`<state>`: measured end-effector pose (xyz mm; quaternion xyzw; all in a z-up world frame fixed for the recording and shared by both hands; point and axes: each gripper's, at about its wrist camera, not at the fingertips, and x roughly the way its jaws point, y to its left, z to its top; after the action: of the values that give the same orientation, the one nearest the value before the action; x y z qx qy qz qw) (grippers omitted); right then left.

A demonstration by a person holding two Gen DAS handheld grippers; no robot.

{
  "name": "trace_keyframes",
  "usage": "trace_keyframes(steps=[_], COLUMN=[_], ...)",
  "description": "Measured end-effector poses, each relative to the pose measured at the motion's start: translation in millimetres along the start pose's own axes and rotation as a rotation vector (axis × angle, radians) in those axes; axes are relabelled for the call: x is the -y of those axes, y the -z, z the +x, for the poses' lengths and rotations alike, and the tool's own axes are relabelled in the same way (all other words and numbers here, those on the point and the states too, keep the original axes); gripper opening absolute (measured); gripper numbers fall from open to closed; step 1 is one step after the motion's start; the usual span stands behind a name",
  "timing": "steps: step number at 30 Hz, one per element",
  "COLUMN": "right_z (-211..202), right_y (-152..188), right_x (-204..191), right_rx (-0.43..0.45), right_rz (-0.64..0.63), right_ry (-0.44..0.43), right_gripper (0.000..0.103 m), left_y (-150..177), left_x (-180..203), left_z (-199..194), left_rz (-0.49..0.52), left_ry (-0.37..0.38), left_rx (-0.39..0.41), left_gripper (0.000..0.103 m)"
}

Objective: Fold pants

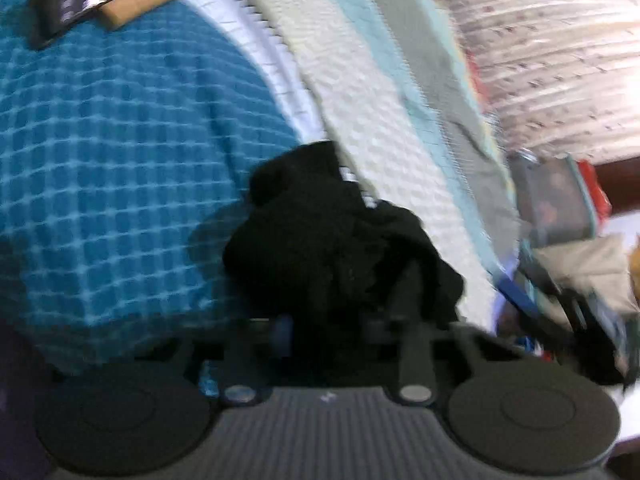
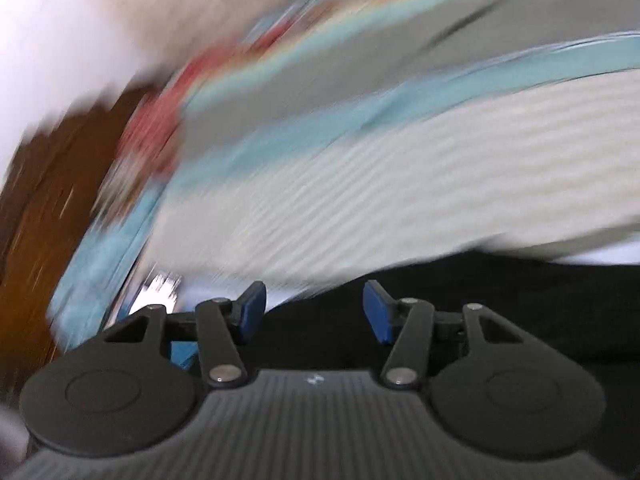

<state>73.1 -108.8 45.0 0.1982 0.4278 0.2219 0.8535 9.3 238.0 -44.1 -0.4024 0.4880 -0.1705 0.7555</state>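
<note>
We see black pants (image 1: 336,248) bunched in a crumpled heap over the blue checked cover (image 1: 120,152), near its white waffle-textured edge; right view blurred.

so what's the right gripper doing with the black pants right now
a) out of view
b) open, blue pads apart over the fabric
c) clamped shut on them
b, the right gripper has its blue pads spread apart, with the black pants showing in the gap and nothing pinched.
</note>
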Motion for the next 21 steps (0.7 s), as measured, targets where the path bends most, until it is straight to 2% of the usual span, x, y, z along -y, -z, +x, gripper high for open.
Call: trace_keyframes(steps=[1, 4, 6, 8, 12, 13, 14, 15, 16, 19, 21], right_z=[24.7, 73.4, 95.7, 109.8, 143.8, 149.4, 149.7, 149.2, 148.4, 138.6, 134.1], right_y=[-1.4, -9.7, -15.4, -11.1, -8.7, -6.3, -2.9, -3.1, -7.4, -21.5, -33.4], right_x=[-16.8, -45.9, -51.3, -54.2, -42.7, -42.9, -45.1, -49.6, -55.3, -84.6, -98.1], right_rx=[-0.029, -0.107, -0.183, -0.245, -0.364, -0.372, -0.366, -0.373, -0.371, -0.279, -0.222], right_rz=[-0.034, -0.096, -0.127, -0.144, -0.102, -0.116, -0.145, -0.156, -0.141, -0.219, -0.22], right_ry=[-0.009, -0.026, 0.024, 0.089, 0.139, 0.152, 0.155, 0.12, 0.096, 0.088, 0.079], right_gripper=[0.056, 0.056, 0.056, 0.057, 0.062, 0.059, 0.041, 0.003, 0.004, 0.004, 0.002], left_y=[4.3, 28.7, 41.9, 48.0, 48.9, 48.1, 47.0, 45.5, 44.0, 31.9, 20.4], left_x=[10.2, 45.9, 57.2, 59.9, 58.2, 58.4, 58.8, 58.8, 58.6, 57.6, 56.4], left_z=[-1.3, 1.6, 7.0, 12.3, 13.8, 12.0, 8.2, 3.5, -1.8, -16.2, -23.9], left_rz=[0.077, 0.367, 0.468, 0.49, 0.49, 0.489, 0.491, 0.494, 0.496, 0.495, 0.481], left_ry=[-0.008, -0.095, -0.104, -0.084, -0.066, -0.059, -0.053, -0.05, -0.041, -0.033, -0.032], left_rx=[0.012, 0.039, 0.026, -0.003, -0.02, -0.016, -0.007, 0.005, 0.015, 0.081, 0.11], left_gripper=[0.011, 0.01, 0.01, 0.01, 0.01, 0.01, 0.01, 0.01, 0.01, 0.01, 0.01])
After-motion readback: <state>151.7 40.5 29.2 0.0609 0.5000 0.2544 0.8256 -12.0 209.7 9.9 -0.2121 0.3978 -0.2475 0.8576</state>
